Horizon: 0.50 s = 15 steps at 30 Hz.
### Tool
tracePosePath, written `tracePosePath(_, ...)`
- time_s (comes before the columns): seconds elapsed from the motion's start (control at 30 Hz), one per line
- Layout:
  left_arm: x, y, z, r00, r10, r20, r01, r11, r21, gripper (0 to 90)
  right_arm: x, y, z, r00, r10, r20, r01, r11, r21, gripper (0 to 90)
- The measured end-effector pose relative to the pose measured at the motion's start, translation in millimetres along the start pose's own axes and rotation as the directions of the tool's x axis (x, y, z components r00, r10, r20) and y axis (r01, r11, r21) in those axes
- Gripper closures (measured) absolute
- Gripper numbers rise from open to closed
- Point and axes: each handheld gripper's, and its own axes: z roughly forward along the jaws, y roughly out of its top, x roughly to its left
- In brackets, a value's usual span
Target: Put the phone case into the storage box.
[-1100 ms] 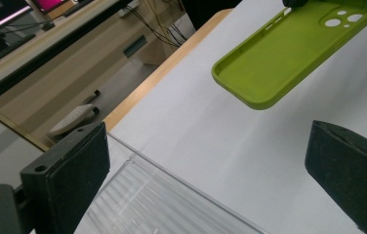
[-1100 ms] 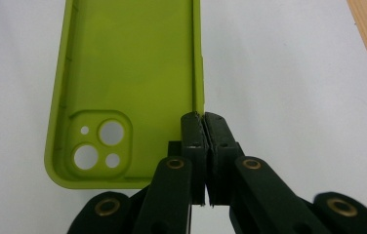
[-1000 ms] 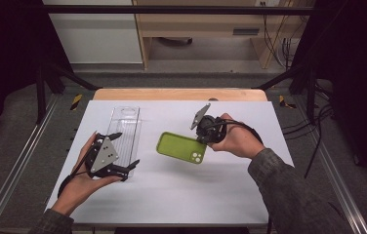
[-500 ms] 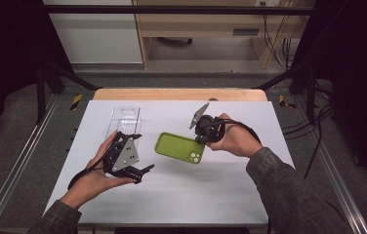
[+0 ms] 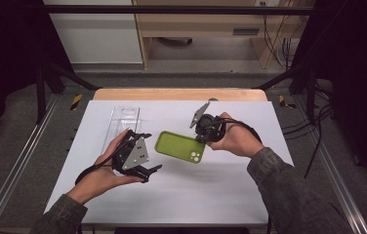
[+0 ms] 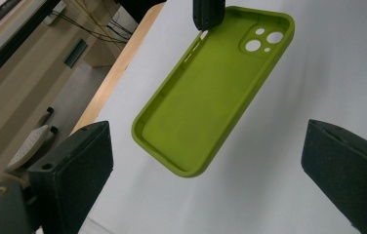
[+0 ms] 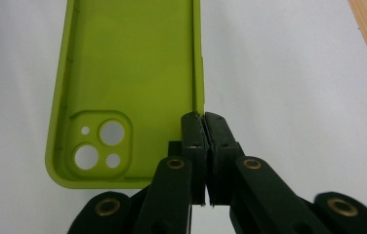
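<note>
White counter (image 5: 181,195), wooden strip along its far edge, dark surroundings and framing rails on both sides. Far left on the counter: a clear plastic tray (image 5: 124,115), lying flat. Just in front of it, the left tool (image 5: 145,168), jaws standing wide apart, nothing between them, pointed toward the green phone case (image 5: 179,146). The case sits mid-counter, open side up, camera cut-outs toward the right. The right tool (image 5: 206,139) is clamped on the case's side wall near the camera end.
</note>
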Motion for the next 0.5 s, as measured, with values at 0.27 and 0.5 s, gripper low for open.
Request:
tracePosePath(0.27,-2.8,14.9,6.8,0.9984,0.051,0.023,-0.051,0.9986,0.014,7.7,1.4,2.1,-3.6,1.0,-0.006,0.003,0.006,1.0,-0.004,88.2)
tracePosePath(0.5,-6.4,28.5,13.5,0.9945,0.09,0.055,-0.09,0.996,0.001,17.1,2.6,4.4,-4.9,0.9999,-0.013,0.007,0.013,1.0,-0.005,88.2)
